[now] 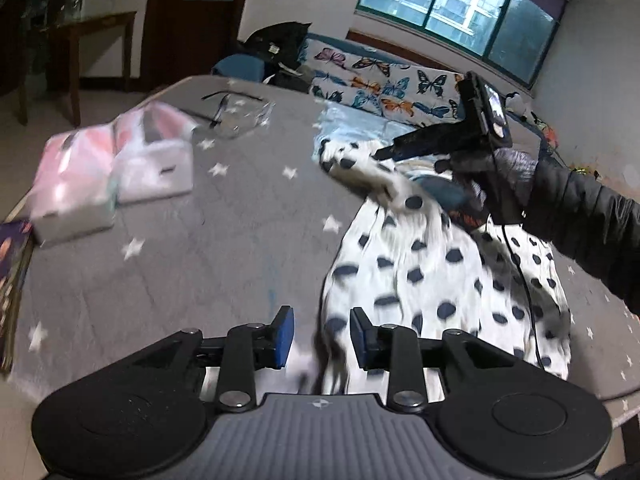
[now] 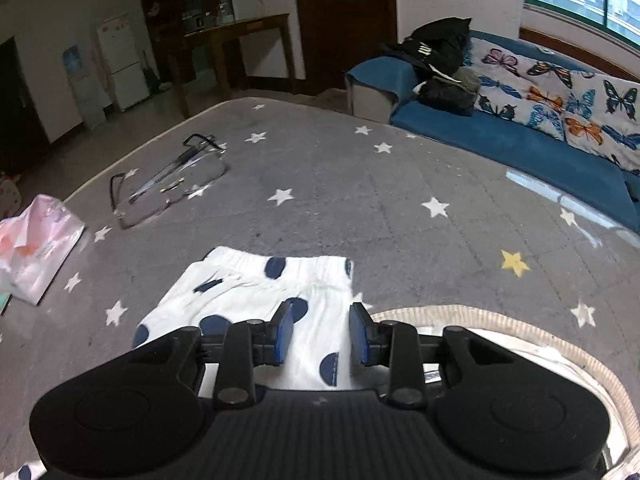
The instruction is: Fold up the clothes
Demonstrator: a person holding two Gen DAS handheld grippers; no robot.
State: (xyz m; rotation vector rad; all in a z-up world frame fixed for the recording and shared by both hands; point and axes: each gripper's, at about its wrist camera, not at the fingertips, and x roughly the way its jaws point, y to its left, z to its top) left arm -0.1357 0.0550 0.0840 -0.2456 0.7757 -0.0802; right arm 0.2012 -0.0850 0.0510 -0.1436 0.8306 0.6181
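In the left wrist view the left tool (image 1: 322, 338) hangs released, its blue pads apart, with a bunched edge of the white polka-dot garment (image 1: 432, 280) just below and between them; whether the cloth touches a pad is too blurred to tell. The garment spreads to the right over the grey star-print mat (image 1: 224, 240), rising at its far end toward the right tool (image 1: 380, 155). That tool, held by a gloved hand (image 1: 504, 168) in a dark sleeve (image 1: 584, 224), has its tip at a lifted fold of the cloth; I cannot tell from this view if it grips it.

In the right wrist view the right tool (image 2: 320, 336) shows its pads apart, with folded white dotted cloth (image 2: 256, 300) lying flat on the mat (image 2: 360, 200) directly beneath and beyond them. A woven basket rim (image 2: 500, 320) curves near right.

Farther left lie pink-and-white plastic-wrapped packs (image 1: 112, 176) and a clear zip bag (image 2: 168, 180). At the far right stands a blue sofa (image 2: 520, 148) with a butterfly-print cover (image 2: 560, 96) and dark bags (image 2: 440, 60).
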